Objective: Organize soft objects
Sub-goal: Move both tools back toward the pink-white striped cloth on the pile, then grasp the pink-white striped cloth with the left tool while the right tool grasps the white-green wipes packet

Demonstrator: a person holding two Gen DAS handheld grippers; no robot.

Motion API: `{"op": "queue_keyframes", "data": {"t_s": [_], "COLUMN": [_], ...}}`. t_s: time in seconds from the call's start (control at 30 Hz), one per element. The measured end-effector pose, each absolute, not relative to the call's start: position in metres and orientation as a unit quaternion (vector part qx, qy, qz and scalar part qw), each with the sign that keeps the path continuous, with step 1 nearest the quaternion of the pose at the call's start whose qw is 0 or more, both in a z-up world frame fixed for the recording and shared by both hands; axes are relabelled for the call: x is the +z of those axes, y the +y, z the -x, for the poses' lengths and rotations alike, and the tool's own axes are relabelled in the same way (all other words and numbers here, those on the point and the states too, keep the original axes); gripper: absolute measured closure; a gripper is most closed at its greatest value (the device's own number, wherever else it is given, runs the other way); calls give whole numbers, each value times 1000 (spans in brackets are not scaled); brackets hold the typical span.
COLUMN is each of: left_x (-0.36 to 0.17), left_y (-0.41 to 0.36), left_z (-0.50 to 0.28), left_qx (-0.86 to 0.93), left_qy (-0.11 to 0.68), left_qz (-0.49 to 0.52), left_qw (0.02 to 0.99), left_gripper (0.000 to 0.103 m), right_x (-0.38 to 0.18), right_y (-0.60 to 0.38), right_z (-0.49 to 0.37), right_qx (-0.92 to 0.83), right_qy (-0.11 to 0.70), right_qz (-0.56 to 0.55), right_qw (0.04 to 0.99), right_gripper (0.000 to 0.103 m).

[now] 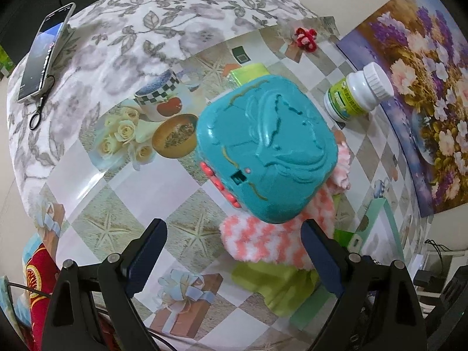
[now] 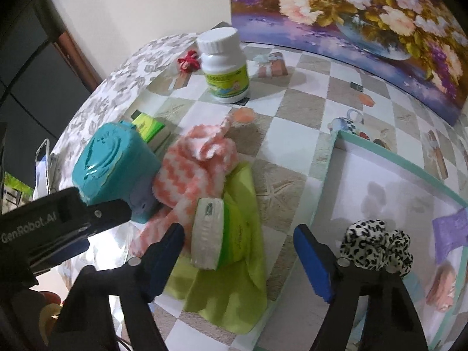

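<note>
Landmark: the teal toy box, standing on the patterned surface; every place below is given from it.
Left tongs: the left tongs hang over the near side of the teal toy box with jaws spread wide and nothing gripped; the fluffy sock lies under the gap, but neither pad is seen pressing on it.
Pink-and-white sock: the sock lies against the right side of the teal toy box, partly tucked under it, not yet moved.
Green cloth: the green cloth is spread right of the toy box, under the sock's end, and a green-and-white packet lies on top of it.
Right tongs: the right tongs stand over the cloth, right of the toy box, jaws partly open; the packet sits near the left pad, and I cannot see either pad bearing on anything.
White bottle: the bottle stands beyond the toy box, well apart from the soft things.
Tray: the mint-rimmed tray lies far right of the toy box and holds a leopard-print scrunchie and a purple cloth.
Done: judging by the tray, two soft things are already sorted.
Left: the sock and the green cloth wait outside it; the packet probably has to come off the cloth first.
</note>
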State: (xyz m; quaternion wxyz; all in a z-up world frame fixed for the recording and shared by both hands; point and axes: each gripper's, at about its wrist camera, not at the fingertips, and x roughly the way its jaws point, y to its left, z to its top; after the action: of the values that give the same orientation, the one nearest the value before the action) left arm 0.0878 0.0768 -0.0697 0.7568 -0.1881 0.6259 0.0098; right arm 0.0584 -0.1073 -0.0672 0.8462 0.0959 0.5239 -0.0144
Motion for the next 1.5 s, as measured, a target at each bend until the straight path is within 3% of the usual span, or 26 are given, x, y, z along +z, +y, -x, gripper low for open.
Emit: {"op": "queue_keyframes", "data": {"t_s": [0.13,0.6,0.8,0.9,0.97,1.17,1.5], "left_x": [-72,-81,-92,-98,-101,-101,-103], "left_y": [64,23,11,6,5,11,14], "left_z": [-91,-101,-106,-110,-110,-110,-112], "left_qx": [-5,-64,-68,-73,-75,-84,-90], "left_qy": [628,636,638,641,643,641,640], "left_qz": [187,178,166,165,168,179,190], "left_qw": [755,748,749,746,743,741,739], "left_gripper": [11,17,33,49,65,92,95], "right_x": [-66,-90,-93,-95,-95,-95,-94], "right_y": [-113,-111,-112,-113,-114,-115,-116], "right_z": [-58,-62,-61,-62,-62,-63,-62], "right_qx": [-12,0,-1,0,0,1,0], "right_qy": [521,543,547,549,549,550,545], "right_qz": [-112,-114,-117,-120,-121,-128,-129], "right_qw": [846,832,829,827,827,826,828], "right_gripper": [47,62,64,64,64,64,66]}}
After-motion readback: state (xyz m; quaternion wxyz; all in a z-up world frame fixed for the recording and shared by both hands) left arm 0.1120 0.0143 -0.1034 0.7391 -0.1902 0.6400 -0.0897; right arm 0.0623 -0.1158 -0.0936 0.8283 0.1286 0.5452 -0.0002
